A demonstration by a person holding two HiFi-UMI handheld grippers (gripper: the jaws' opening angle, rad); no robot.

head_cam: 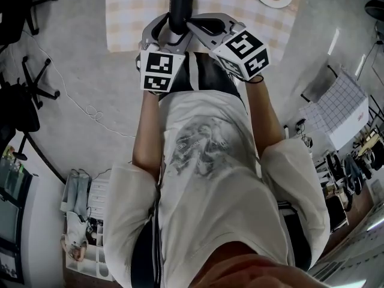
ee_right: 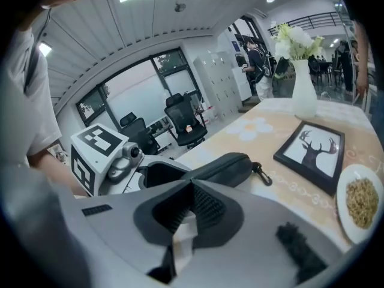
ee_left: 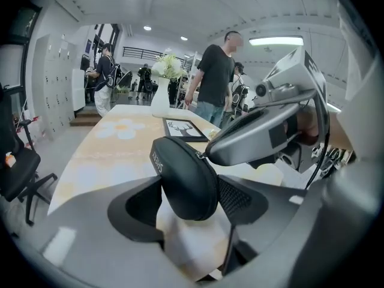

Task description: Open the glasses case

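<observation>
A black zip glasses case (head_cam: 180, 5) lies on the checked table (head_cam: 132, 11). In the left gripper view its rounded end (ee_left: 183, 179) fills the gap of my left gripper (ee_left: 183, 206), and both pads rest against its sides. My right gripper (ee_left: 210, 155) reaches in from the right, shut, with its tips pinching the small metal zipper pull on the case's seam. In the right gripper view the case (ee_right: 222, 167) lies just beyond the shut right gripper (ee_right: 191, 188), its clip end pointing right. The left gripper (ee_right: 147, 176) holds its other end. Both grippers sit close together at the table's near edge (head_cam: 170, 33) (head_cam: 193, 26).
On the table stand a framed deer picture (ee_right: 312, 152), a plate of food (ee_right: 360, 203) and a white vase with flowers (ee_right: 303, 95). People stand beyond the table (ee_left: 216, 77). Office chairs (head_cam: 30, 83) are on the floor to the left.
</observation>
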